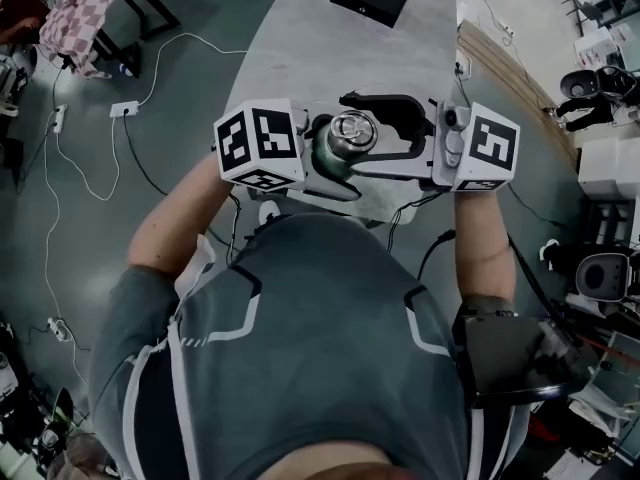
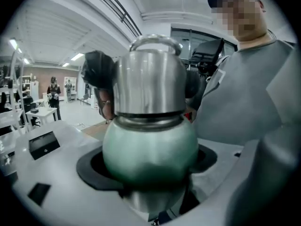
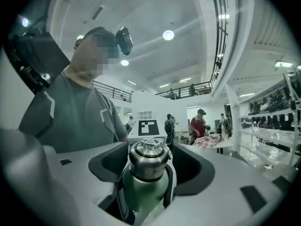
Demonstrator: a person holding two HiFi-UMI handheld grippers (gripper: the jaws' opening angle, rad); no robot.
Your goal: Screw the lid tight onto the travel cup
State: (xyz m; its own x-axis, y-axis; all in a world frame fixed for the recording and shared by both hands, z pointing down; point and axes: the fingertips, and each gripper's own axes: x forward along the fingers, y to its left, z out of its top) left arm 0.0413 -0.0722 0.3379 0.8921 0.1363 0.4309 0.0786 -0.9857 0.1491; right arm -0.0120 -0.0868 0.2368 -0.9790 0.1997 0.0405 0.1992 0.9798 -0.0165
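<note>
While pinching the cup (image 2: 149,145) mid-frame in the left tongs (image 1: 332,166), held the right tongs (image 3: 148,173) spread round the lid (image 1: 350,130); needed a square grip before twisting.

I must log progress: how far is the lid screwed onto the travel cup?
Done: the lid sits on the travel cup. In hand: the left gripper clamps its green body; the right gripper stands open around the lid, not pressing it. Left: tightness does not show, so perhaps another turn.
</note>
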